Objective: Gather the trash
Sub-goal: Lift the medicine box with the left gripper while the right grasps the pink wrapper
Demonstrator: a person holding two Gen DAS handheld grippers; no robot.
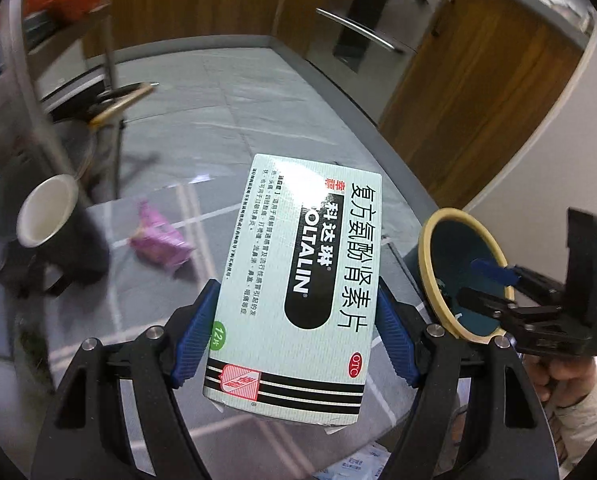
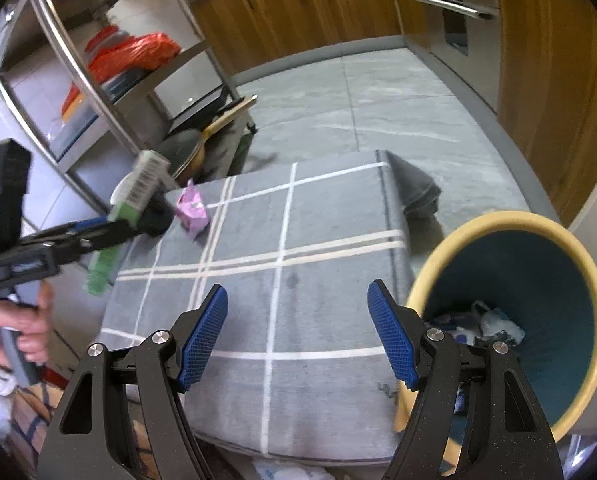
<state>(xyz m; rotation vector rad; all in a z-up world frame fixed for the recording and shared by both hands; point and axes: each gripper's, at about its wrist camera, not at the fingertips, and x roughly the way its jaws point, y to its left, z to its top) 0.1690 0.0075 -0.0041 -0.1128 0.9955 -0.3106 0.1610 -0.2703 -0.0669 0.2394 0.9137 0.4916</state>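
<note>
The left claw (image 1: 294,332) pinches a pale green medicine box (image 1: 298,280), its blue pads (image 1: 194,336) pressed against the box's two long sides. The box is lifted clear of the surface (image 2: 298,240), a low block covered in grey cloth with white grid lines. In the right wrist view the same box (image 2: 136,196) shows edge-on at the far left, held out in front of the left claw (image 2: 118,224), with a person's hand (image 2: 14,328) gripping the handle below.

The right claw (image 2: 298,336) is spread wide with nothing between its pads, hovering over the near part of the surface. Just to its right stands a trash bin (image 2: 586,280) with a cream rim and dark teal inside; crumpled white and blue wrappers (image 2: 494,324) lie at its bottom. In the left wrist view the bin (image 1: 430,272) sits to the right of the held box, with the right claw (image 1: 478,284) in front of its mouth.

On the far left of the surface lies a crumpled pink wrapper (image 2: 192,210). Near it lies a black paper cup (image 1: 58,228) with a white inside, on its side with its mouth toward the camera. Beyond the surface are a grey tiled floor (image 2: 378,92), a metal shelf rack (image 2: 98,60) at the left holding a red plastic bag (image 2: 138,50), and wooden cabinets (image 2: 298,12) along the far wall.
</note>
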